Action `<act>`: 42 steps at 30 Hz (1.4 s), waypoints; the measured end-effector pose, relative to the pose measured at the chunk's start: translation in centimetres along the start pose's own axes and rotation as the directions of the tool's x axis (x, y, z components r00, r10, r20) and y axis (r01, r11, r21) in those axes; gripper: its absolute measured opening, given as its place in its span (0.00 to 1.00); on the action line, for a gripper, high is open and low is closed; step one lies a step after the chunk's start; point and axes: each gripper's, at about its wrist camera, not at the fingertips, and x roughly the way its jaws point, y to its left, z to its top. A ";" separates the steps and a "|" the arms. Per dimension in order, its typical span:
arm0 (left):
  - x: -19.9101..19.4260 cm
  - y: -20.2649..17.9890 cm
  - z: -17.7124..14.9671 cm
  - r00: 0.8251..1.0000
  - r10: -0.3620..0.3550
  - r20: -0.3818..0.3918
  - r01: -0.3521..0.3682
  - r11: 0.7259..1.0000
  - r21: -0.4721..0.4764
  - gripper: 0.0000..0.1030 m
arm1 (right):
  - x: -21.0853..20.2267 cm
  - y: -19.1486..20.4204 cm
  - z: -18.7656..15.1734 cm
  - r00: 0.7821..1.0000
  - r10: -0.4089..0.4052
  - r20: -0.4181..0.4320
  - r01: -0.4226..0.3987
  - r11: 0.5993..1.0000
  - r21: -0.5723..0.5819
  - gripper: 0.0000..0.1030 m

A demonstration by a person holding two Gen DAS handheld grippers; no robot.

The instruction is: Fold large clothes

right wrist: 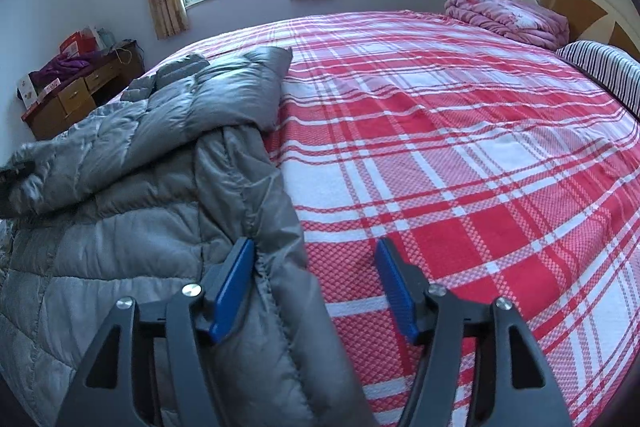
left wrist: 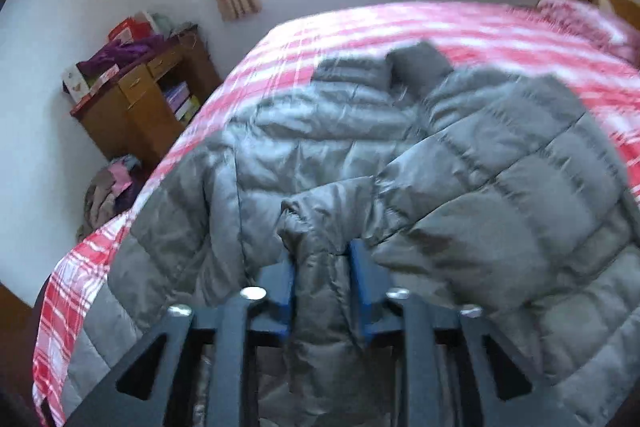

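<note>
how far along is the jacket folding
Early. Done: the grey jacket lies spread on the plaid bed, one side already flopped over its middle. In hand: the left gripper is shut on a bunched sleeve; the right gripper is open, straddling the jacket's near edge. Left: the jacket isn't yet a compact bundle; further folds look needed.

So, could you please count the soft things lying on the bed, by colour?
Grey: 1, the puffer jacket
Pink: 1, the folded quilt
Striped dark and white: 1, the pillow
Total: 3, all on the red plaid bedspread
</note>
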 end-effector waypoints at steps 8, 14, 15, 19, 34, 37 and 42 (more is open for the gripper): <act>-4.7 3.4 1.6 0.978 0.068 0.195 -0.043 0.991 -0.130 0.89 | -2.3 -1.0 2.9 0.998 0.039 -0.045 -0.037 0.998 0.042 0.68; -3.5 2.2 3.1 0.980 0.027 0.197 0.008 0.985 -0.172 0.90 | -3.8 2.4 9.6 0.997 0.061 0.053 -0.059 0.998 -0.035 0.71; -2.5 1.2 3.1 0.983 0.028 0.182 -0.001 0.989 -0.148 0.90 | -2.9 3.7 10.8 0.995 0.063 0.074 -0.058 0.996 -0.063 0.71; 1.4 -1.0 2.5 0.993 0.043 0.112 -0.029 0.992 -0.120 0.90 | 2.0 7.1 12.6 0.996 0.066 0.053 -0.061 0.993 -0.104 0.71; 7.6 -2.6 1.3 0.998 -0.037 -0.042 0.031 0.990 -0.139 0.96 | 11.5 8.6 9.3 0.991 0.058 -0.121 -0.070 0.992 -0.103 0.71; 7.8 -2.4 1.3 0.998 -0.045 -0.044 0.039 0.989 -0.143 0.97 | 11.6 7.9 9.4 0.990 0.063 -0.126 -0.072 0.995 -0.072 0.71; 8.5 -1.5 1.1 0.993 -0.096 -0.067 0.081 0.977 -0.195 0.99 | 11.7 8.6 9.4 0.992 0.013 -0.128 -0.026 0.994 -0.106 0.71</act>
